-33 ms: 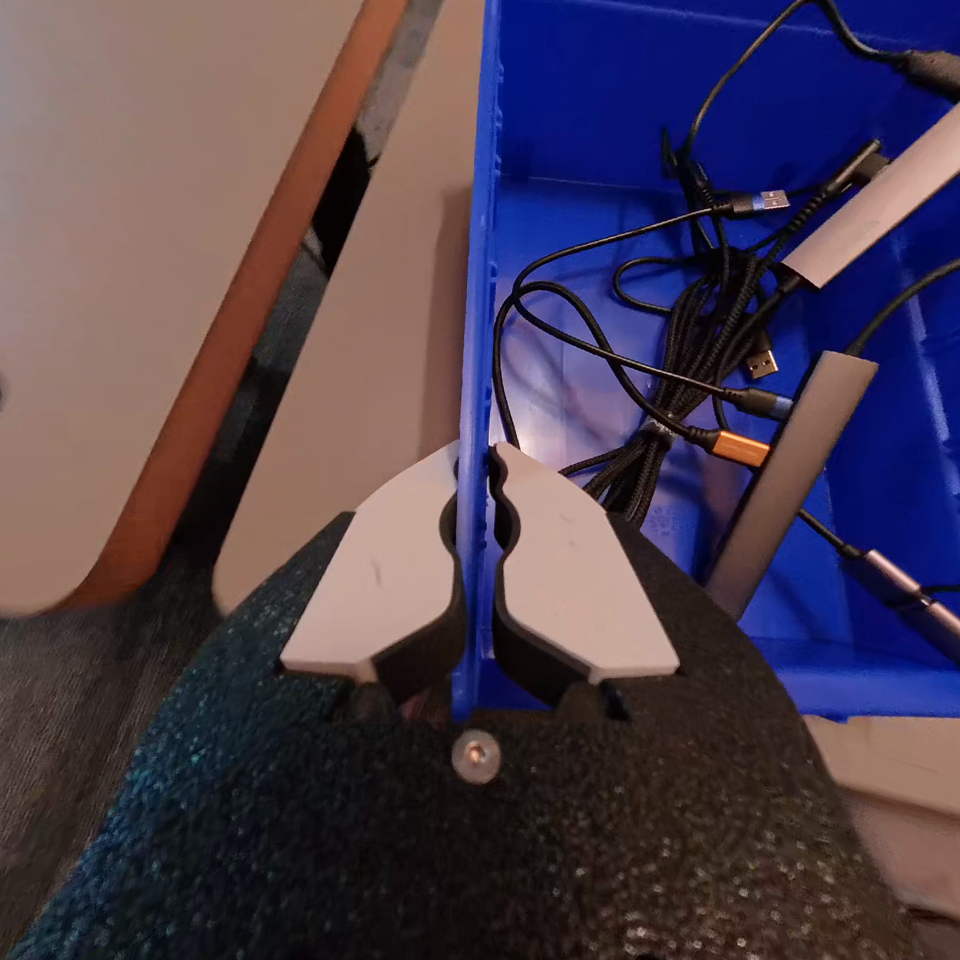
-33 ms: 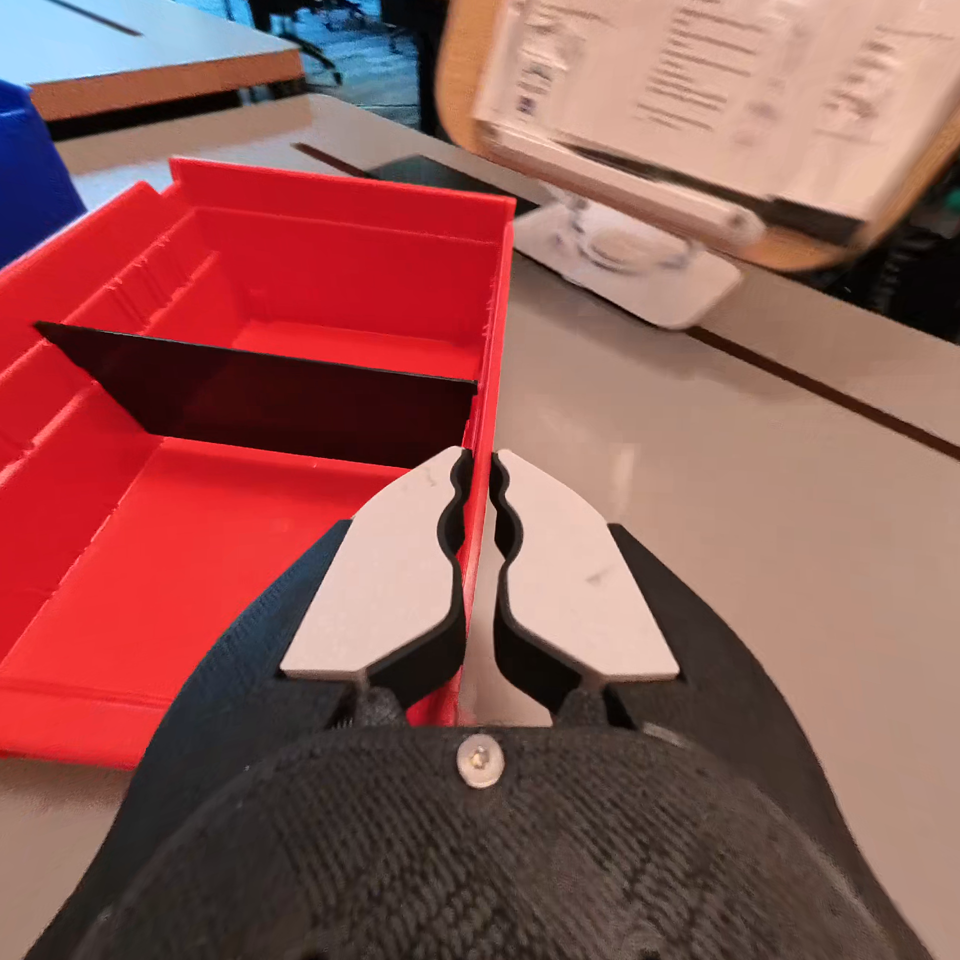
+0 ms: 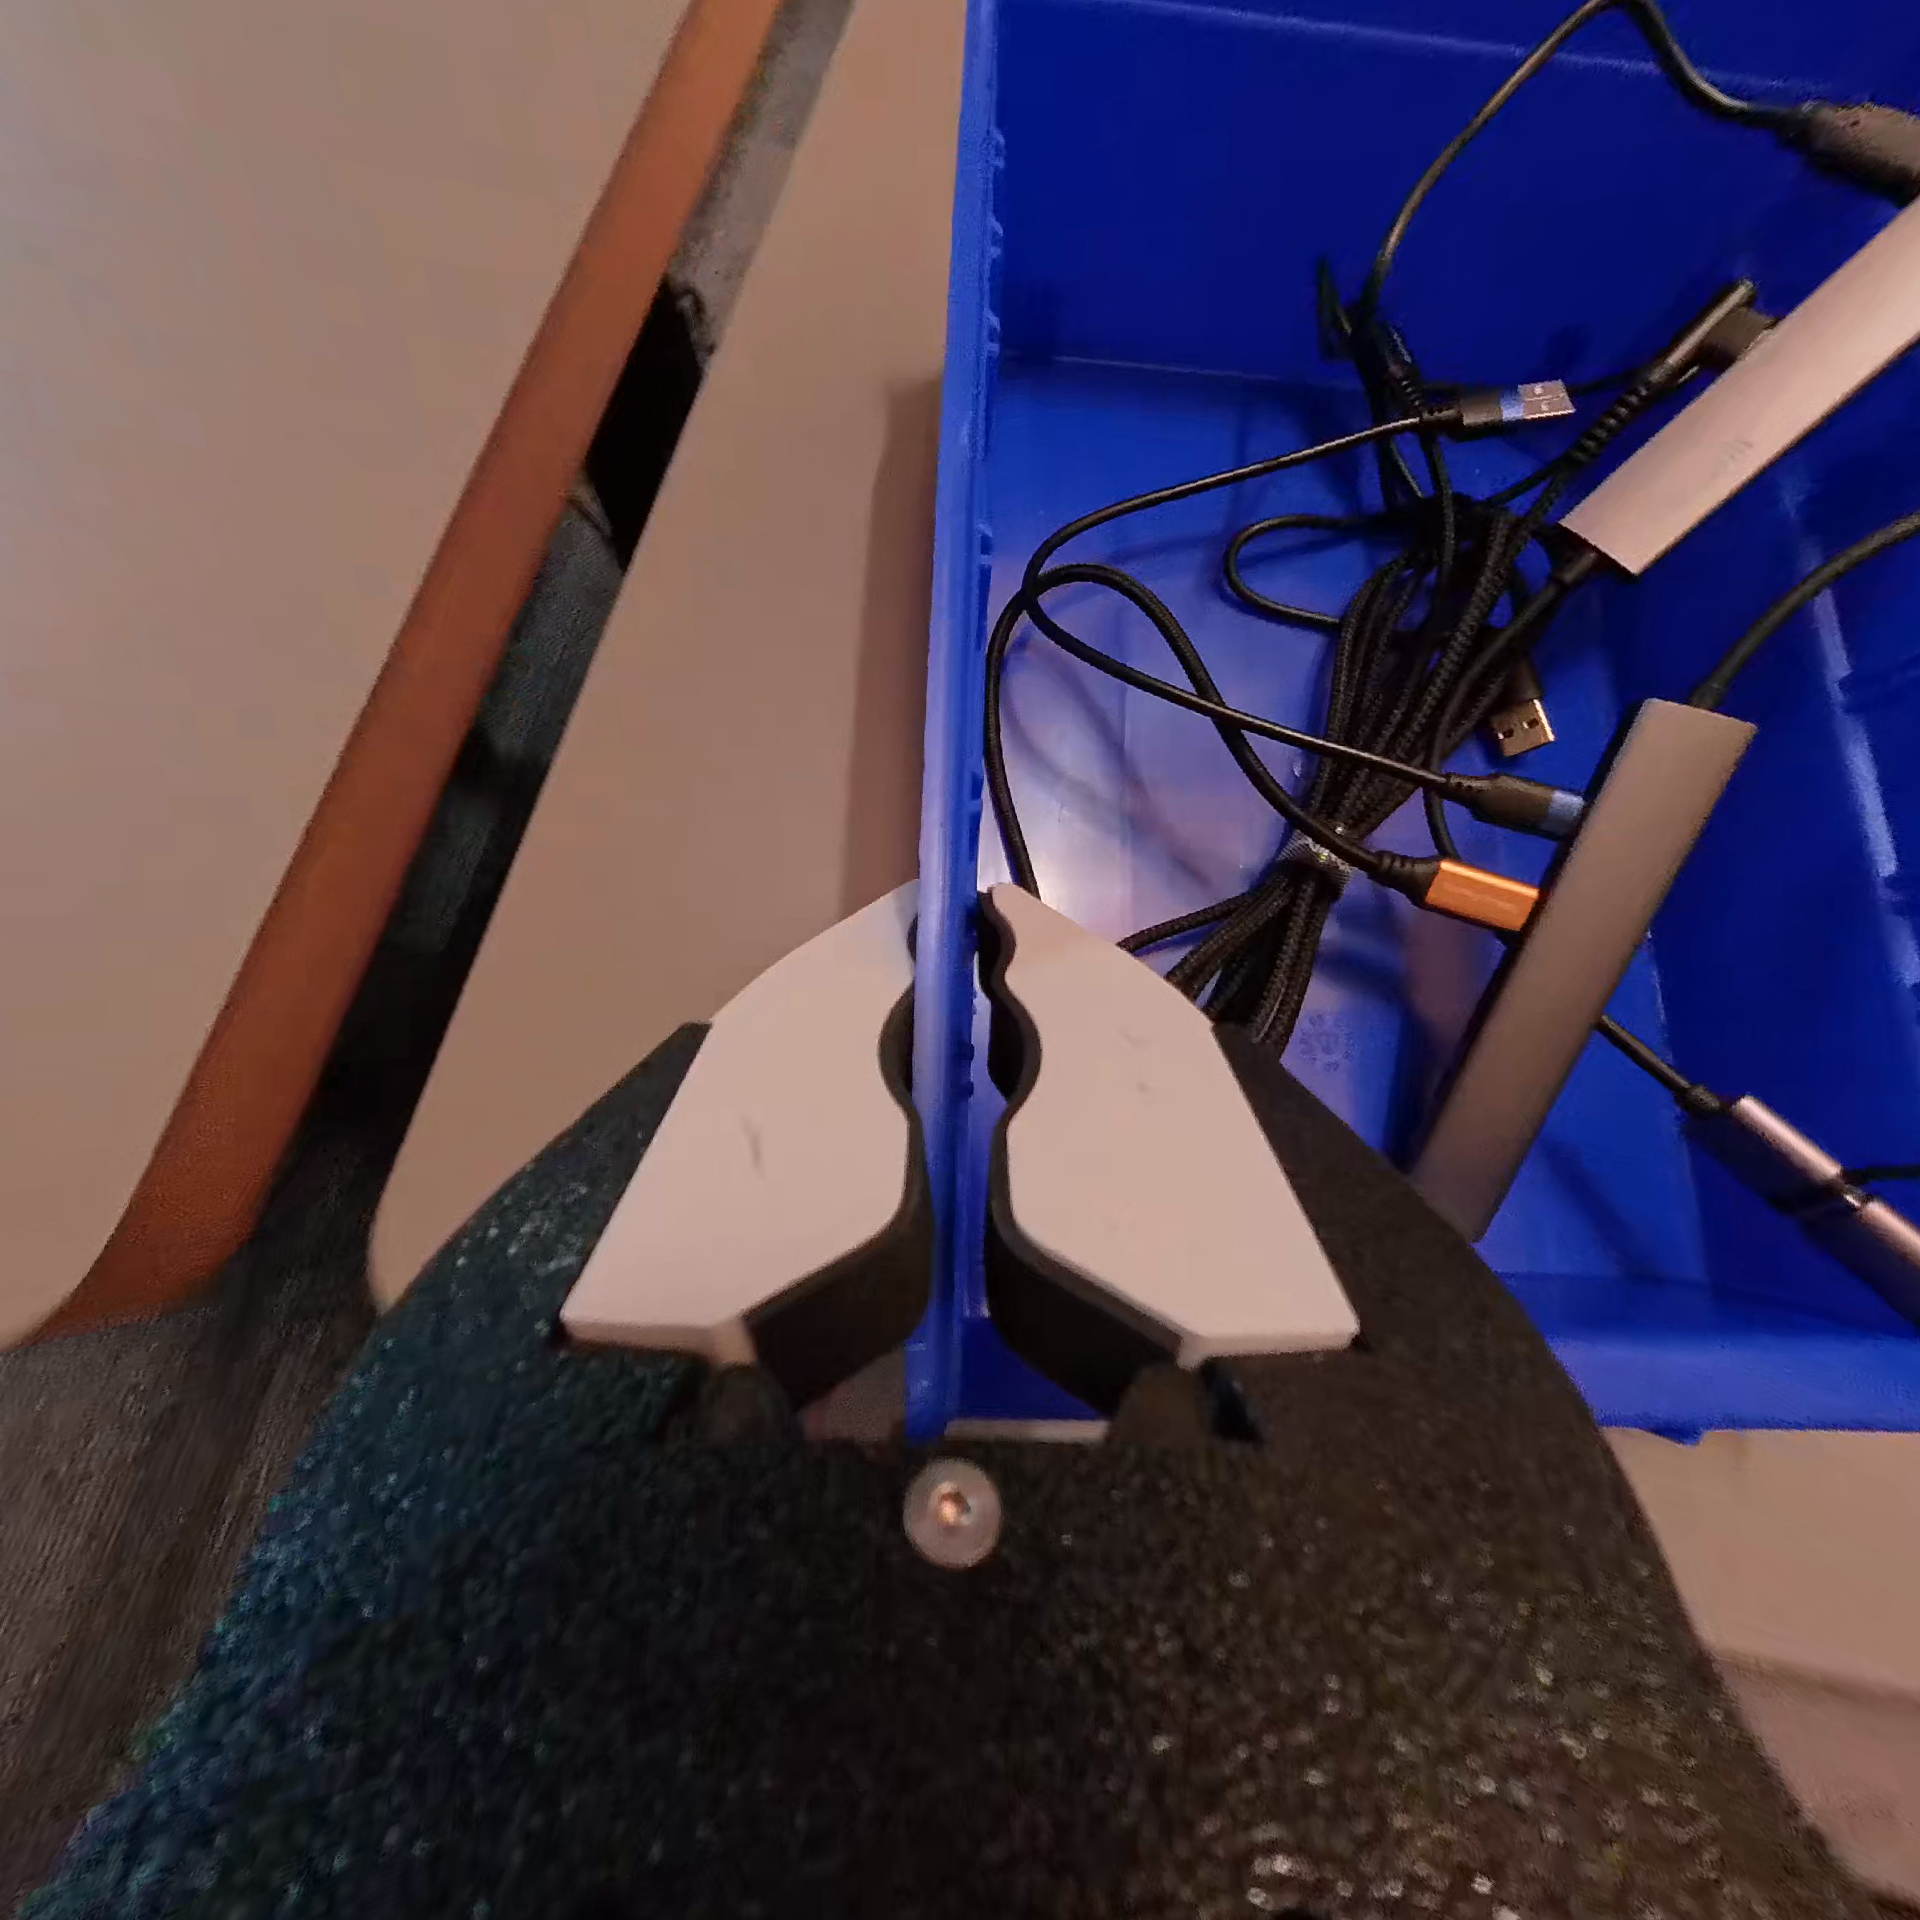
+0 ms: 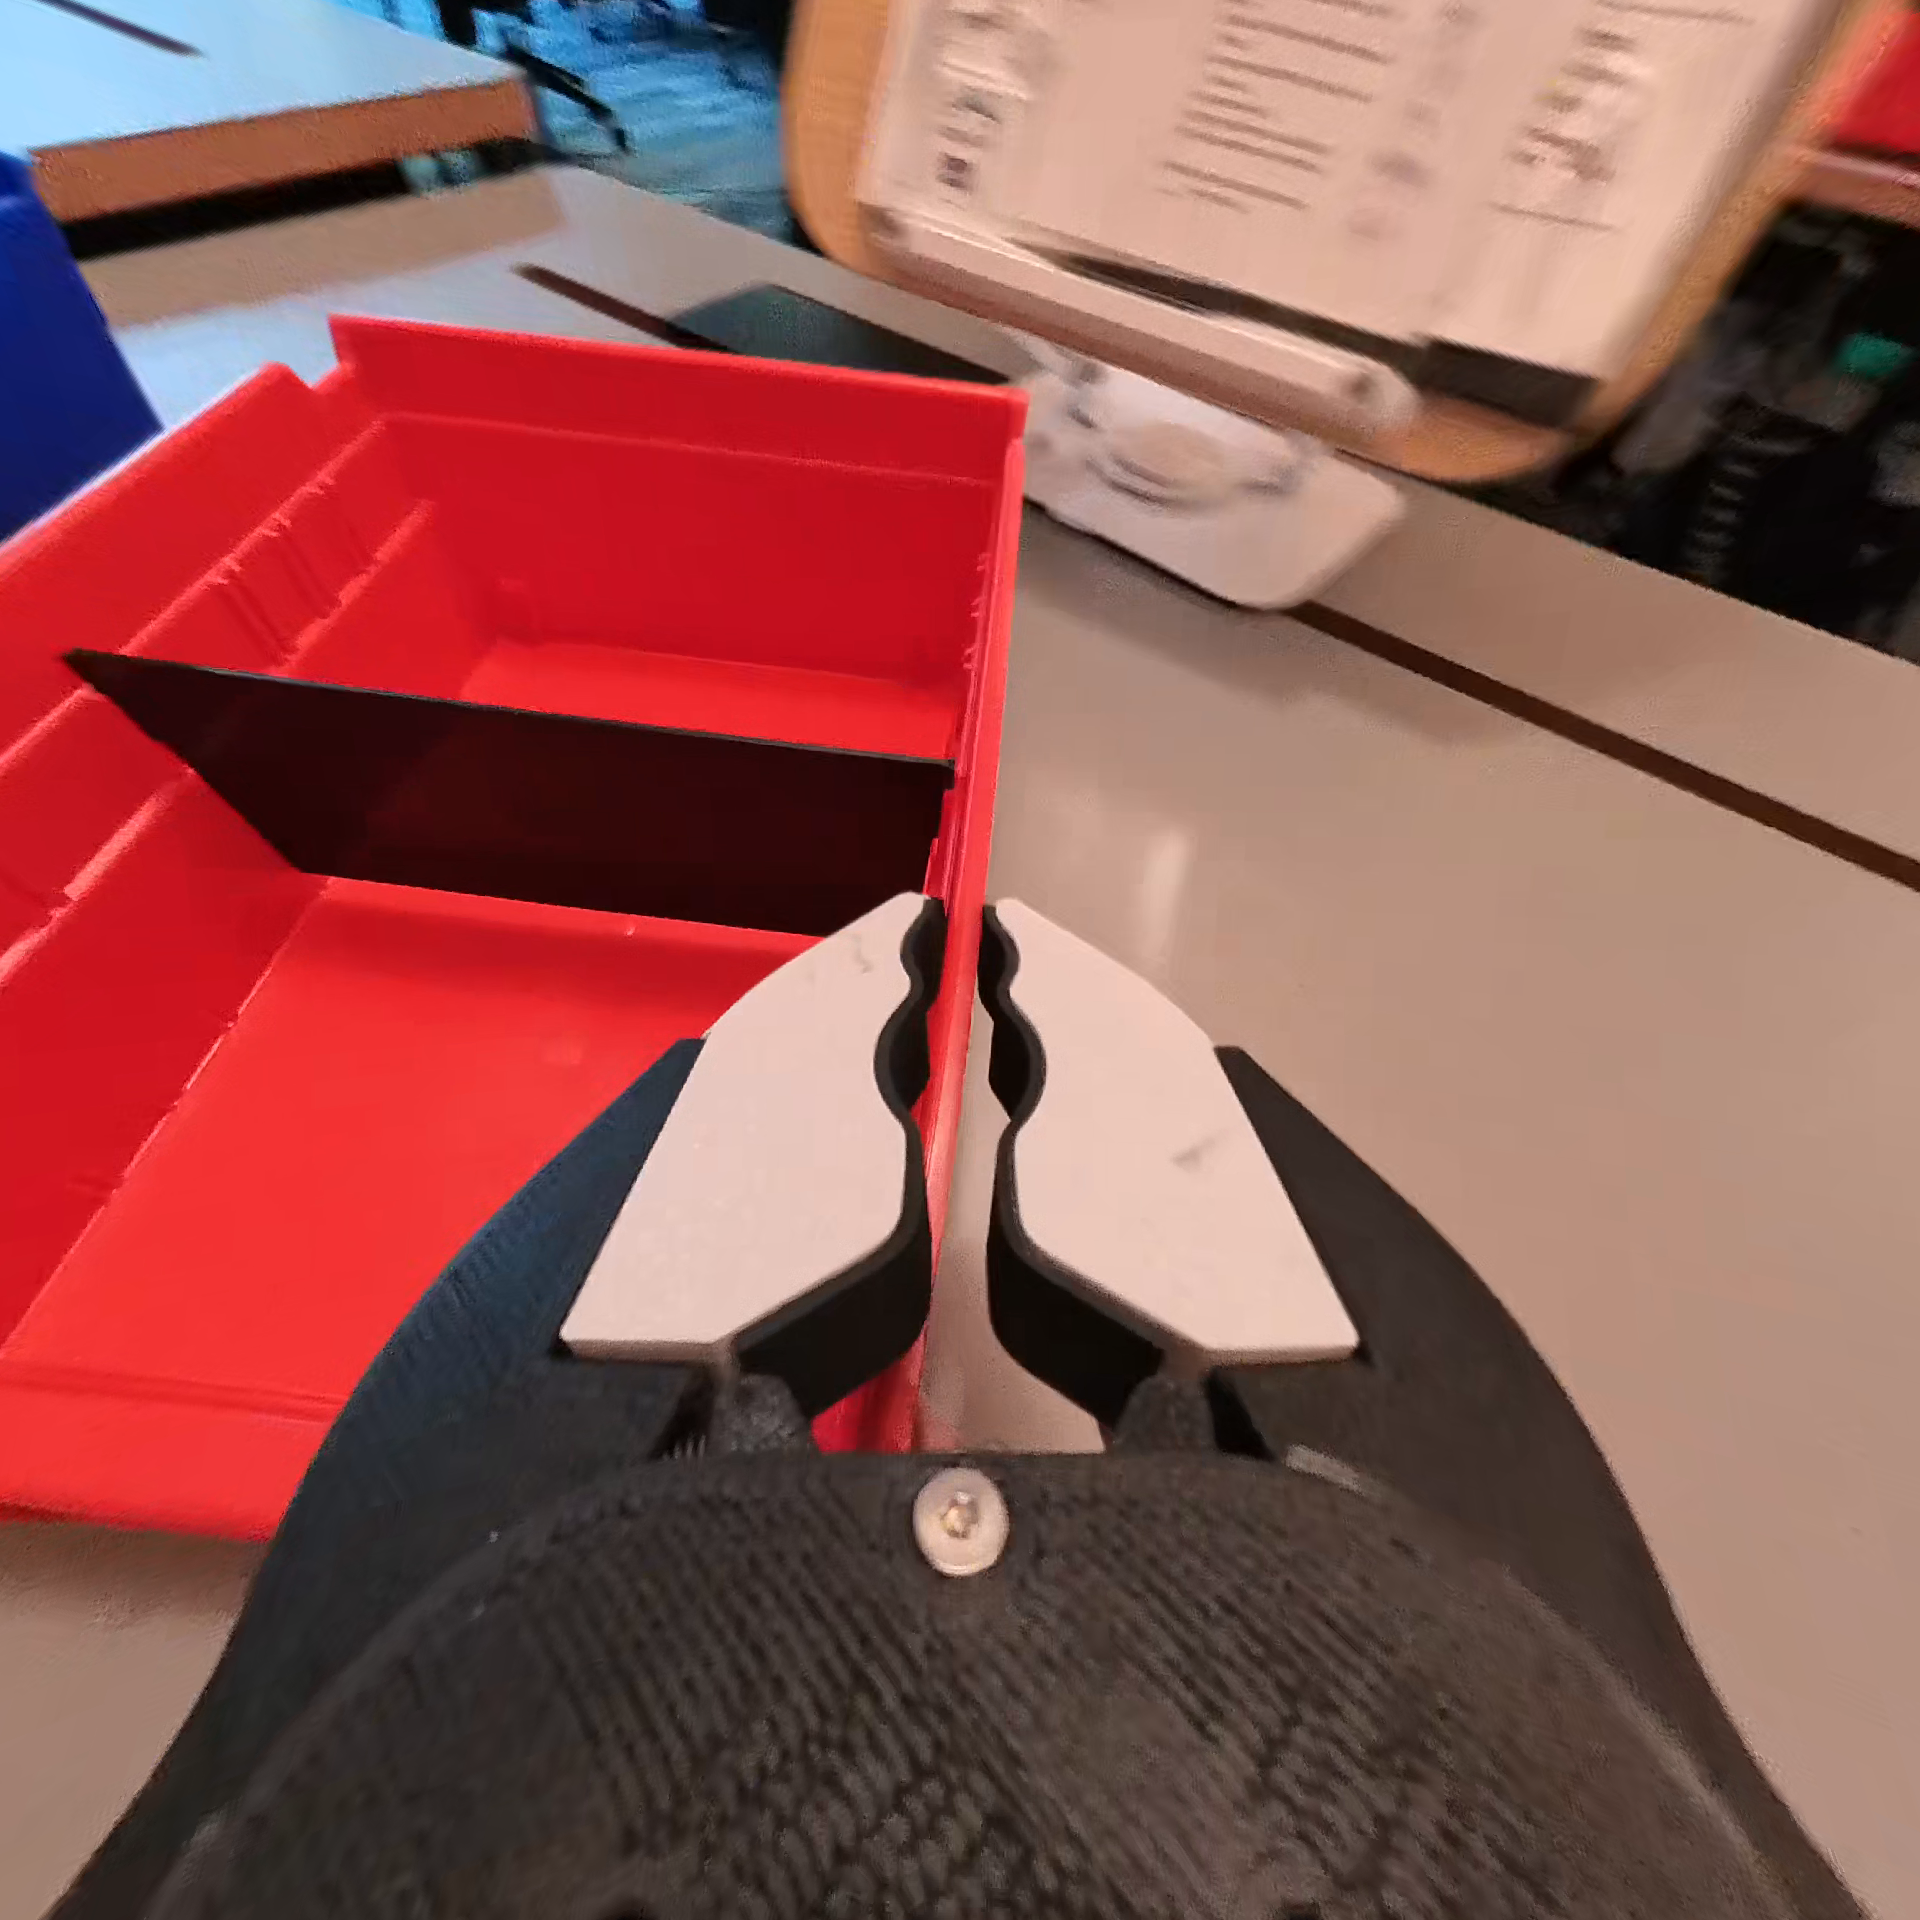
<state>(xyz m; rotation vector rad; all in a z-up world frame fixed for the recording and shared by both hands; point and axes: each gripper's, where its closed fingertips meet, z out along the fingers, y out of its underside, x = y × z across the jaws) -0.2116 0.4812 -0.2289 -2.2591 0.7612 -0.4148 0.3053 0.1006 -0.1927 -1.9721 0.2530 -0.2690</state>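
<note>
My left gripper [image 3: 948, 904] is shut on the left side wall of a blue plastic bin [image 3: 961, 520]. Inside the bin lie tangled black braided USB cables [image 3: 1340, 831], one with an orange plug [image 3: 1481, 894], and grey bar-shaped hubs [image 3: 1569, 977]. My right gripper [image 4: 961, 914] is shut on the right side wall of a red plastic bin [image 4: 675, 416]. A dark divider [image 4: 582, 800] splits the red bin into two compartments, both bare. Both bins stand on a beige table [image 4: 1455, 1039].
A white stand [image 4: 1216, 499] holding a blurred board with a printed sheet [image 4: 1351, 104] stands behind the red bin. A black flat panel [image 4: 831, 332] lies beyond it. A second table with an orange edge [image 3: 416, 675] and grey carpet [image 3: 104, 1558] lie left of the blue bin. Spacing between my two grippers at the tips: around 65 centimeters.
</note>
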